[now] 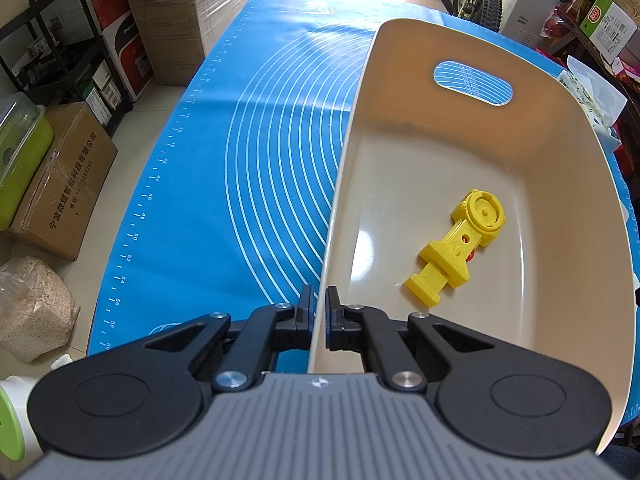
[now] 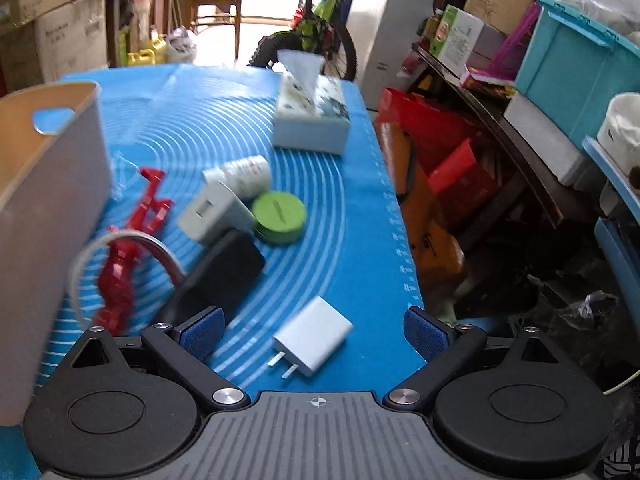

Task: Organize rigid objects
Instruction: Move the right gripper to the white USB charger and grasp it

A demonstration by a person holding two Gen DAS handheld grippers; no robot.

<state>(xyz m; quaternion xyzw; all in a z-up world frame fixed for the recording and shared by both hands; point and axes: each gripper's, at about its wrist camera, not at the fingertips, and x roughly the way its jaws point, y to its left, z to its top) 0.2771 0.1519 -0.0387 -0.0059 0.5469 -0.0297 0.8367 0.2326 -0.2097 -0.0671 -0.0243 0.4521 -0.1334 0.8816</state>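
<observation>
Nearest in the right wrist view: white plug adapter (image 2: 313,337), lying flat on the blue mat (image 2: 352,248), prongs toward the near left, sitting between the wide-open fingers of the right gripper (image 2: 314,336). Blue pads clear of it on both sides; nothing gripped.

Farther and left of the adapter: black block (image 2: 230,270) with a grey cable (image 2: 120,240) looping off it. Red toy (image 2: 128,256) lies along the cable, just beside the cream bin's outer wall (image 2: 52,200). Beyond the block: a white box (image 2: 214,212), a white cylinder (image 2: 248,174) on its side and a green round lid (image 2: 279,217), all close together. Tissue box (image 2: 310,116) at the far right of the mat.

Left wrist view: left gripper (image 1: 319,306) clamped on the bin's near left rim (image 1: 340,184), one finger outside the wall, one inside. Yellow toy (image 1: 460,246) lies flat on the bin floor, toward the near end, alone in there. Handle slot (image 1: 472,82) in the far wall. Mat stretches off to the left; cardboard boxes (image 1: 60,184) on the floor past the table edge.
</observation>
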